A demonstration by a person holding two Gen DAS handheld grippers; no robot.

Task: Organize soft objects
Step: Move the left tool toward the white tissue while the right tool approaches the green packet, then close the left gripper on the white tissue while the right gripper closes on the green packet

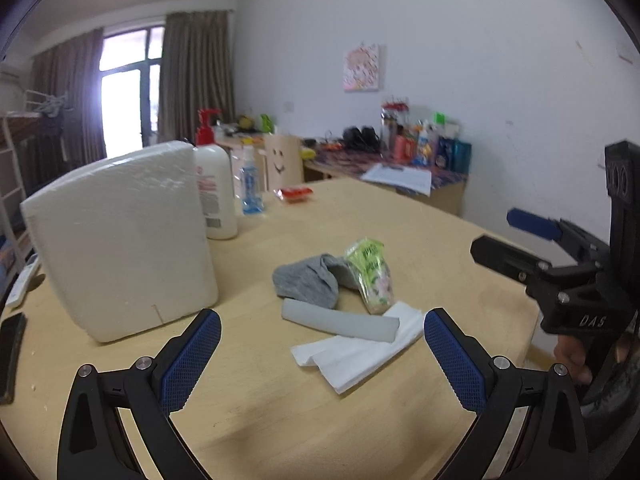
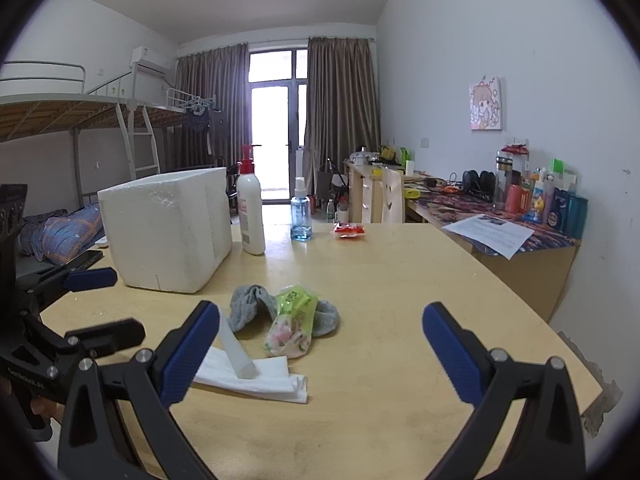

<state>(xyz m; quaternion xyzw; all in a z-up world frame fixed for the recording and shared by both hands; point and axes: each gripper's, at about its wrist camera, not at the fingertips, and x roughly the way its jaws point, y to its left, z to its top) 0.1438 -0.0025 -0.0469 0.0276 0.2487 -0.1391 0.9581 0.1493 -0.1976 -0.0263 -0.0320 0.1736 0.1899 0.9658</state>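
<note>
**Wood counter, soft pile mid-surface**

Pale wooden counter carries our grainy foam box. Mid-counter lie folded white tissue, crumpled grey sock, glossy green packet. Left hand-held gripper and right hand-held gripper gape apart.

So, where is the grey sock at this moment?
The crumpled grey fabric sock lies on the light wooden table, right of the white foam box. The green plastic packet lies across it, and the pale grey tube is just in front.
</note>
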